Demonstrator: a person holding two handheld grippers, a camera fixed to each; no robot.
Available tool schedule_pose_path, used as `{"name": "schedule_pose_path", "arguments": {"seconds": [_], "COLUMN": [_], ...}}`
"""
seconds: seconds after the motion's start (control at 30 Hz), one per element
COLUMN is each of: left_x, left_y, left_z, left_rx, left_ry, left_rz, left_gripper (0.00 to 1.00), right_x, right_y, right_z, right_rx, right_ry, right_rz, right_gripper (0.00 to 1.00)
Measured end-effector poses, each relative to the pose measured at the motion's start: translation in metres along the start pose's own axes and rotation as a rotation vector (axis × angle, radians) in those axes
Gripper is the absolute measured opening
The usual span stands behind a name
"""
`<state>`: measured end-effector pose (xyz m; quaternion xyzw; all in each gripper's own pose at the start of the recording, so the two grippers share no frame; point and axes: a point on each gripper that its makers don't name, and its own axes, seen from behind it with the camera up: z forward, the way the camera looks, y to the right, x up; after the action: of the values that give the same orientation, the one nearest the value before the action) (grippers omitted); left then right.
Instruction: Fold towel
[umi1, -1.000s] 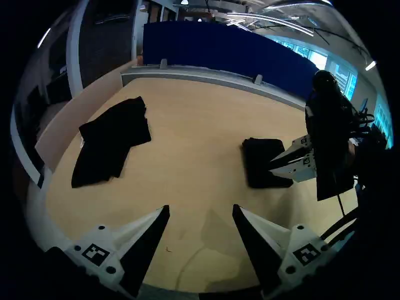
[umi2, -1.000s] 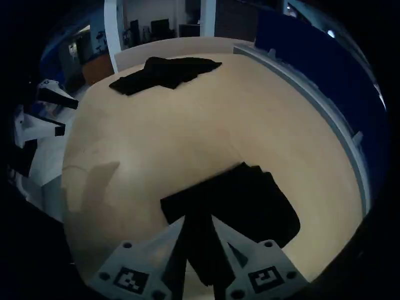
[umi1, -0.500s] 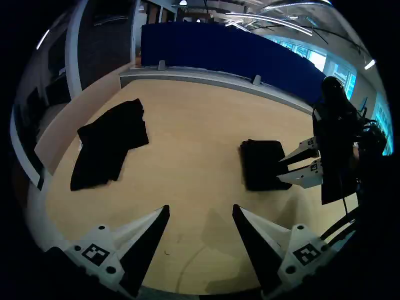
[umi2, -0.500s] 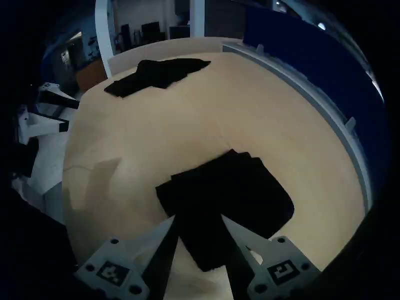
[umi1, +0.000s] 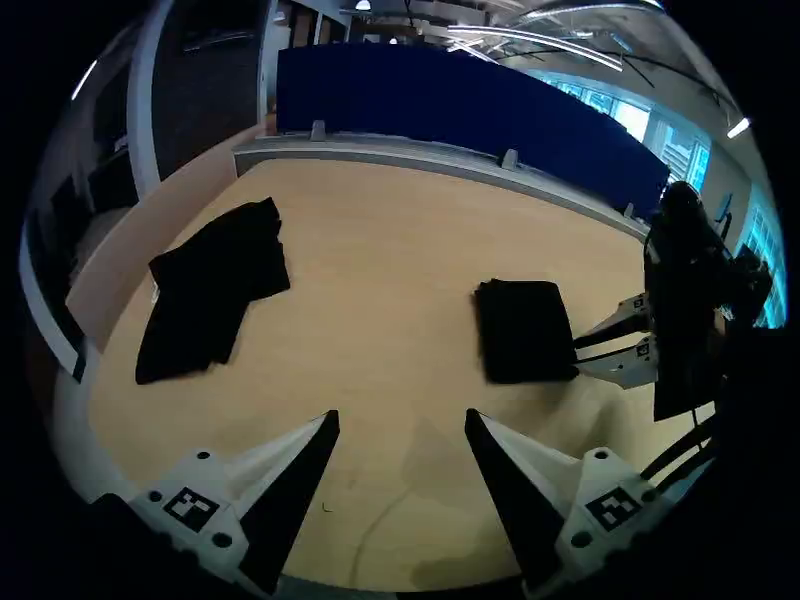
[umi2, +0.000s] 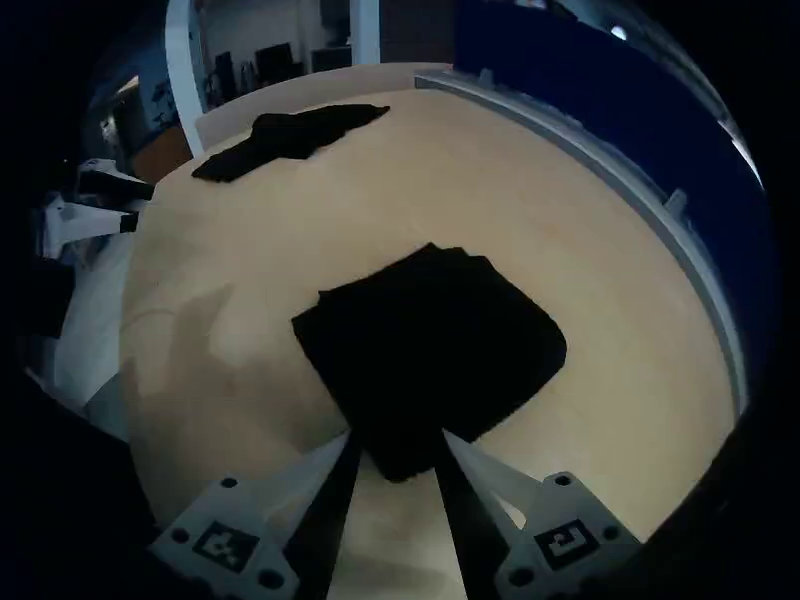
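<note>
Two black towels lie on the table (umi1: 400, 220): crumpled towel (umi1: 210, 290) left, folded towel (umi1: 522, 330) right. Left gripper (umi1: 400, 415) spread, empty. Right gripper (umi2: 395, 435) spread astride folded corner; recommend withdrawing straight, avoiding snag.

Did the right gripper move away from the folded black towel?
Yes. In the left gripper view the right gripper has backed off the folded towel, toward the edge of the table.

Pale wooden table (umi1: 400, 250) — blue partition (umi1: 450, 100) behind it.
</note>
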<state>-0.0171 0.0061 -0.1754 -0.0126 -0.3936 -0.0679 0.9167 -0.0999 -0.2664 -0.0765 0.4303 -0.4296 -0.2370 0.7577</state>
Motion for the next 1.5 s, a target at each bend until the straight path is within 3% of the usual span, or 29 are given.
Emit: {"name": "schedule_pose_path", "arguments": {"seconds": [0.47, 0.93, 1.33, 1.5], "left_x": [0.001, -0.004, -0.004, -0.002], "left_y": [0.008, 0.007, 0.007, 0.007], "left_z": [0.007, 0.01, 0.008, 0.006], "left_rx": [-0.013, -0.012, -0.012, -0.012], "left_ry": [-0.005, -0.012, -0.012, -0.013], "left_rz": [0.012, 0.009, 0.008, 0.012], "left_gripper": [0.94, 0.93, 0.93, 0.93], "right_x": [-0.023, -0.034, -0.034, -0.031], "right_y": [0.004, -0.001, -0.003, -0.002], "right_z": [-0.002, 0.004, 0.008, 0.006], "right_rx": [-0.014, -0.016, -0.019, -0.023], "right_ry": [-0.025, -0.043, -0.034, -0.016], "right_rz": [0.025, 0.036, 0.064, 0.069], "right_gripper": [0.51, 0.51, 0.08, 0.03]}}
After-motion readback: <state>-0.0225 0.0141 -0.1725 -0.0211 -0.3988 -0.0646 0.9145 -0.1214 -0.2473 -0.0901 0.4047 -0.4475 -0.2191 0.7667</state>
